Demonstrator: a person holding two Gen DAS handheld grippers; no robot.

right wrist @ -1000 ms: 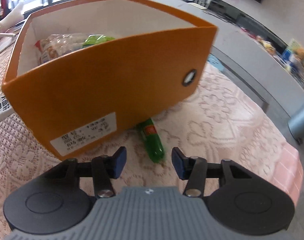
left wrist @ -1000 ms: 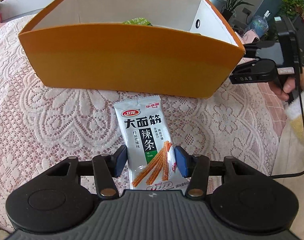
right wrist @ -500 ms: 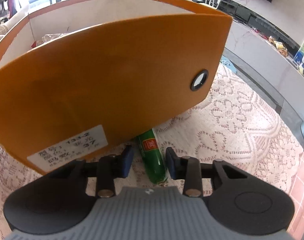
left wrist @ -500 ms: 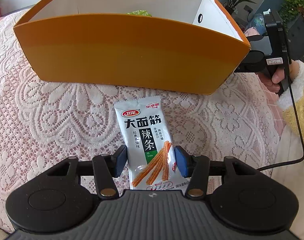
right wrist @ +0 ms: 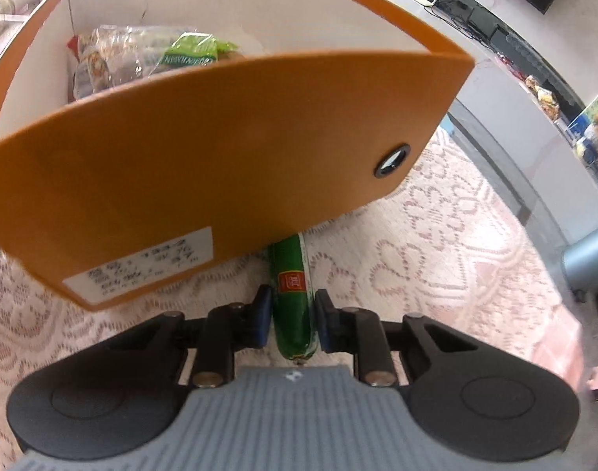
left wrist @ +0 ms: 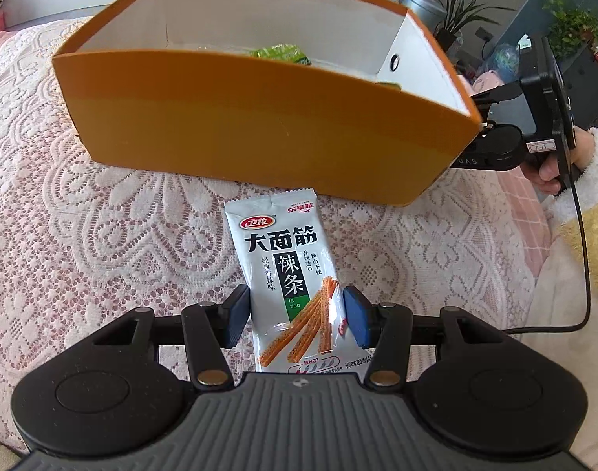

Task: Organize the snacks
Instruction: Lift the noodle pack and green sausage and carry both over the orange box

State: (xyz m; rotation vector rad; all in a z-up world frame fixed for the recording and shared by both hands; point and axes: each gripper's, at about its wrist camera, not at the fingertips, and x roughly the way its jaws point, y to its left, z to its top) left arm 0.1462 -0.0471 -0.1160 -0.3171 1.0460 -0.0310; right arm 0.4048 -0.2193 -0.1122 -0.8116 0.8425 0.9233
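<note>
A silver spicy-strip snack packet [left wrist: 287, 274] is held between the blue pads of my left gripper [left wrist: 297, 316], its top end toward the orange box [left wrist: 259, 125]. My right gripper [right wrist: 289, 320] is shut on a green sausage stick [right wrist: 293, 294] that points toward the box's end wall [right wrist: 220, 165]. The right gripper also shows in the left wrist view [left wrist: 507, 133], at the box's right end. Inside the box lie a green packet [right wrist: 189, 53] and a clear bag of snacks [right wrist: 114, 59].
The box stands on a pink lace tablecloth [left wrist: 83, 235]. A white label [right wrist: 141, 263] and a round hole [right wrist: 393, 165] mark the box's end wall. A grey counter with goods [right wrist: 534, 90] runs behind on the right. A cable [left wrist: 581, 267] trails from the right gripper.
My right gripper has moved up to the green sausage stick, closed on it and lifted it a little. My left gripper has risen with the silver packet, so the box interior shows more.
</note>
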